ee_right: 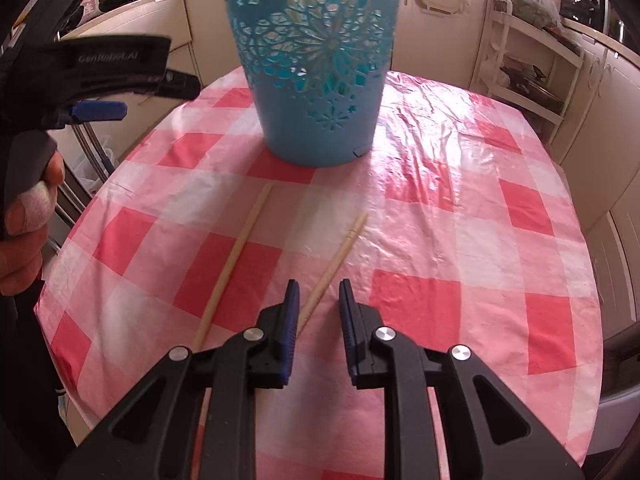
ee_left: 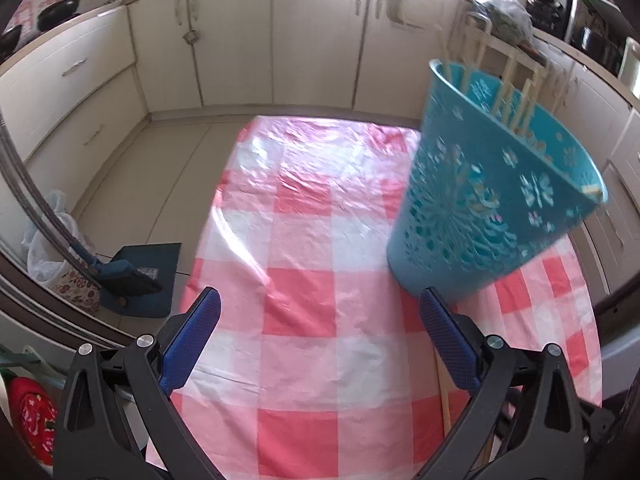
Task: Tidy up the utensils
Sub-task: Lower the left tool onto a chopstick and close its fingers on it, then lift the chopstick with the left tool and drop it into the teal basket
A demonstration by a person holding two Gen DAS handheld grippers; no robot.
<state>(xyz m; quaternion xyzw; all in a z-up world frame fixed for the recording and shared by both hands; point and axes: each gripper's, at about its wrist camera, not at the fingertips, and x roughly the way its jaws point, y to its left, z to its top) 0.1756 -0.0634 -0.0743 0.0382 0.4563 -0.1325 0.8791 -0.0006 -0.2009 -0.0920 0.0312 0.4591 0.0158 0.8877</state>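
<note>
- Two chopsticks are seen lying flat on the checked tabletop (ee_right: 460,200) in the lower centre of the right wrist view: a left chopstick (ee_right: 234,258) and a right chopstick (ee_right: 334,262), set apart and both angled toward the teal basket (ee_right: 316,92).
- The basket is seen upright at the top centre of that view, beyond the chopsticks' far tips.
- In the left wrist view, the basket (ee_left: 492,208) fills the right side of the frame, and pale chopsticks (ee_left: 508,92) are seen standing inside it.
- The right claw (ee_right: 318,306) is held narrowly parted, low over the near end of the right chopstick; nothing is gripped.
- The left claw (ee_left: 320,312) is spread wide and empty above the tabletop (ee_left: 304,240); it also appears at the left edge of the right wrist view.
- Part of one chopstick (ee_left: 444,400) is visible beside the right-hand finger, at lower right.
</note>
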